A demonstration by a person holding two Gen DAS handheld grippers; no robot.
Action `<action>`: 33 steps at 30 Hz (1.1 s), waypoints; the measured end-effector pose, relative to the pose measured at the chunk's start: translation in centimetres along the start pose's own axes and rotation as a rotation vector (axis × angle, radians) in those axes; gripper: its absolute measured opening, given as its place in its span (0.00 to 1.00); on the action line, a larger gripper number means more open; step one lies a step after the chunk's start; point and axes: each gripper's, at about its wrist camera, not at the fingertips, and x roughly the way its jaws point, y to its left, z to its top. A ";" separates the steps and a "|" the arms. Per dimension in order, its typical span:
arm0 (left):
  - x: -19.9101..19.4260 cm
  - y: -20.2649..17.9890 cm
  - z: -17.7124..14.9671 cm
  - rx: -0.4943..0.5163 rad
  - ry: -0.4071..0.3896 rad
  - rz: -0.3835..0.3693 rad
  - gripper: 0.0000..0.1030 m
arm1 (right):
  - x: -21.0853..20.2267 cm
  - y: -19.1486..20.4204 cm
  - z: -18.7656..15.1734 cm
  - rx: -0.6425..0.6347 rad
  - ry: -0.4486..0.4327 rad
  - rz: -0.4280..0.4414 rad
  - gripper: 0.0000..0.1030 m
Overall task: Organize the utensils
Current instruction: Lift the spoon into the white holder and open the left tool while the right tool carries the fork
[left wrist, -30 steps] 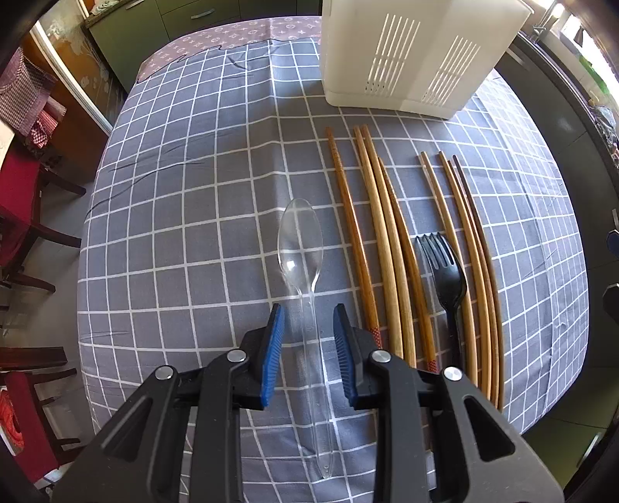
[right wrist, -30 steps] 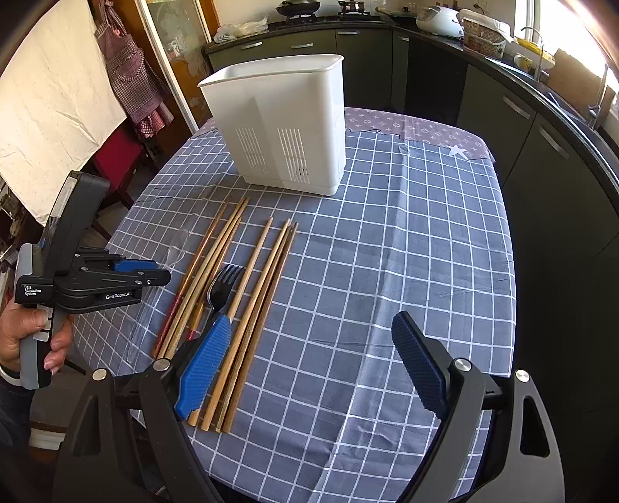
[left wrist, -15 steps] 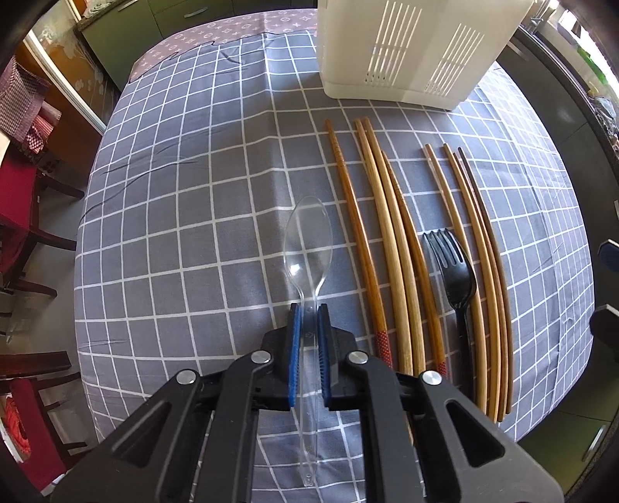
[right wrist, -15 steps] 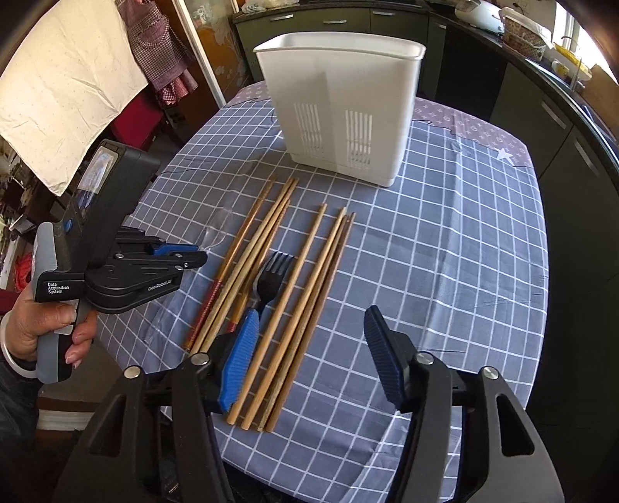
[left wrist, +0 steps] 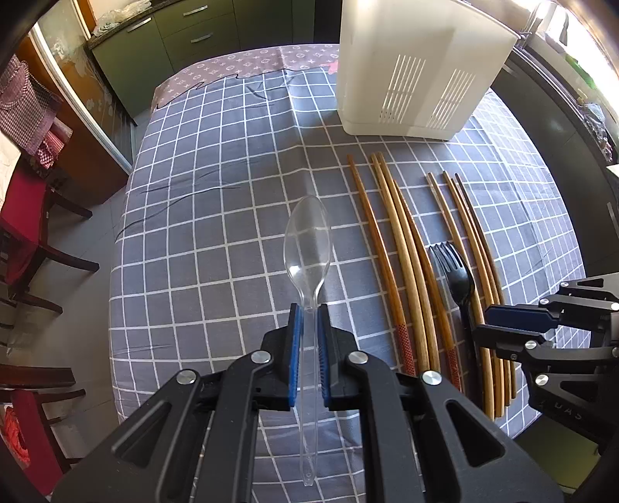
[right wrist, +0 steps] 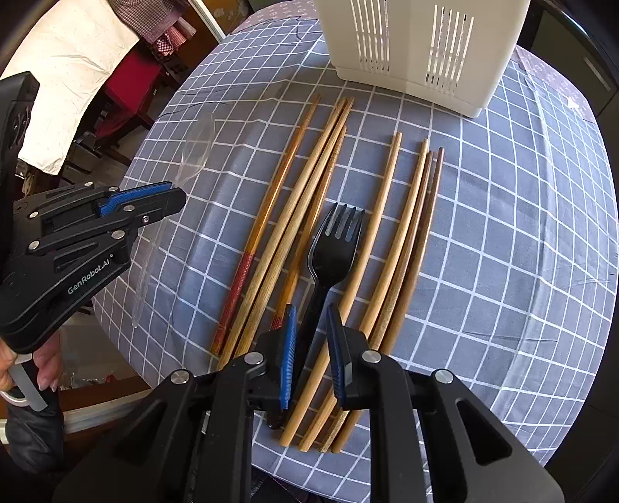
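Note:
A clear plastic spoon (left wrist: 307, 247) sticks out ahead of my left gripper (left wrist: 308, 309), which is shut on its handle and holds it just above the checked cloth. From the right wrist view the same spoon (right wrist: 197, 147) and left gripper (right wrist: 170, 197) appear at the left. A black plastic fork (right wrist: 332, 247) lies among several wooden chopsticks (right wrist: 294, 209). My right gripper (right wrist: 311, 313) is low over the fork, its jaws closing with the fork's handle between them and a thin gap on each side. A white slotted utensil holder (right wrist: 418, 50) stands at the far end.
More chopsticks (right wrist: 410, 240) lie right of the fork. The table's near edge (right wrist: 387, 468) runs just under both grippers. Red chairs (left wrist: 23, 216) stand off the left side. A hand (right wrist: 42, 367) grips the left tool. Dark kitchen cabinets (left wrist: 201, 35) line the back.
My left gripper shut on the spoon's handle and raised it slightly. My right gripper came down and forward over the fork, and its jaws narrowed from wide to close around the handle.

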 end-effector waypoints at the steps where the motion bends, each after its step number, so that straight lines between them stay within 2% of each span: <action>1: 0.0 0.0 0.0 0.000 -0.001 -0.003 0.08 | 0.2 0.1 0.1 0.005 0.006 -0.006 0.16; 10: -0.1 0.2 -0.4 0.005 -0.011 -0.034 0.08 | 2.0 1.2 1.2 0.025 0.042 -0.097 0.15; 15: -0.8 0.4 -0.2 0.008 -0.029 -0.052 0.08 | 2.8 2.4 0.9 -0.004 0.009 -0.172 0.12; 18: -2.2 0.5 0.0 0.007 -0.059 -0.071 0.08 | 2.8 2.6 0.6 -0.002 -0.020 -0.153 0.10; 20: -3.9 0.6 0.3 0.009 -0.090 -0.086 0.08 | 1.8 2.5 0.5 0.008 -0.057 -0.109 0.09; 26: -11.4 0.4 3.0 0.013 -0.258 -0.169 0.08 | -3.3 1.2 -1.4 0.039 -0.251 0.068 0.09; 30: -16.3 -0.3 7.0 -0.005 -0.440 -0.216 0.08 | -6.6 -0.2 -3.1 0.049 -0.373 0.178 0.09; 33: -18.7 -1.3 10.4 -0.026 -0.602 -0.227 0.08 | -7.8 -1.5 -4.2 0.058 -0.430 0.232 0.09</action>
